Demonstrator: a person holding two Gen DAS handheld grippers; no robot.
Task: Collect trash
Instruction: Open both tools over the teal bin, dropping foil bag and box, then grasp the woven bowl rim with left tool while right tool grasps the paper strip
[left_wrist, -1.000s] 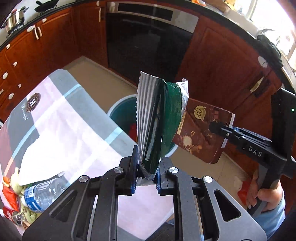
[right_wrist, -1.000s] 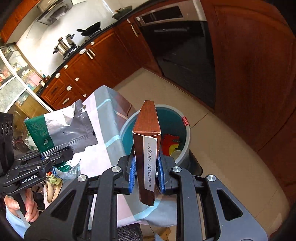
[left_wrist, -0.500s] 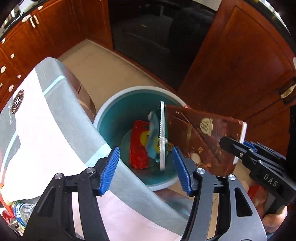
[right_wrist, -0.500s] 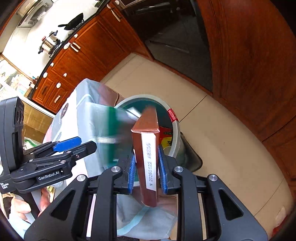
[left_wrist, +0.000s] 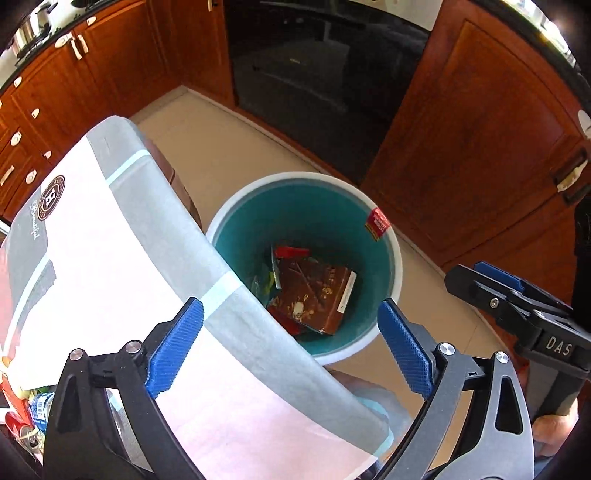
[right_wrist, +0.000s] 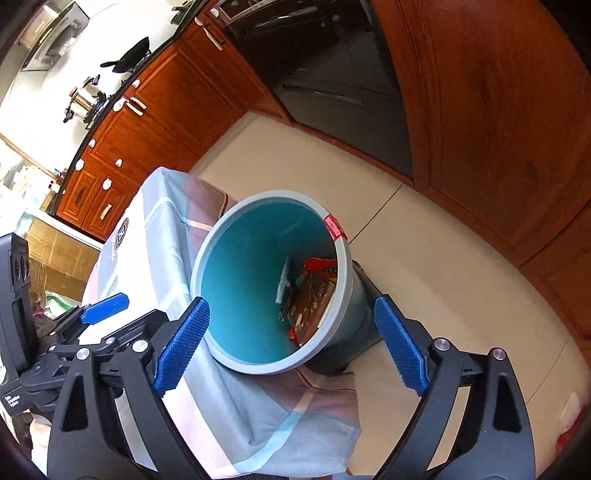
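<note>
Above a round trash bin (left_wrist: 391, 254) w/ a pale rim and teal inside, both tongs hang spread wide and empty, jaws apart w/ nothing between the blue pads. Left tongs (left_wrist: 291, 350) sit over the edge of the table (left_wrist: 92, 258), which is draped in a grey, white and pink cloth; the bin stands on the tiled floor (right_wrist: 443, 266) just beside that edge, prob. so trash from the table can go straight in. Right tongs (right_wrist: 291, 347) point down at the bin mouth from the other side; in the left view the right tongs show at the far right, black w/ "DAS" lettering, also open. Inside the bin, the trash: a flat brown carton (left_wrist: 314, 295) w/ gold print lies tilted on top, a silver-edged foil pouch (right_wrist: 282, 282) stands on edge next to it, and a red wrapper (left_wrist: 290, 252) peeks out behind; more scraps underneath, too hidden to name. A red sticker (left_wrist: 377, 223) sits on the rim. At the table's near left corner a plastic bottle (left_wrist: 38, 404) and other bits are partly in view, so likely more to collect. Wooden cabinets and a dark oven door (left_wrist: 314, 74) fill the background.
</note>
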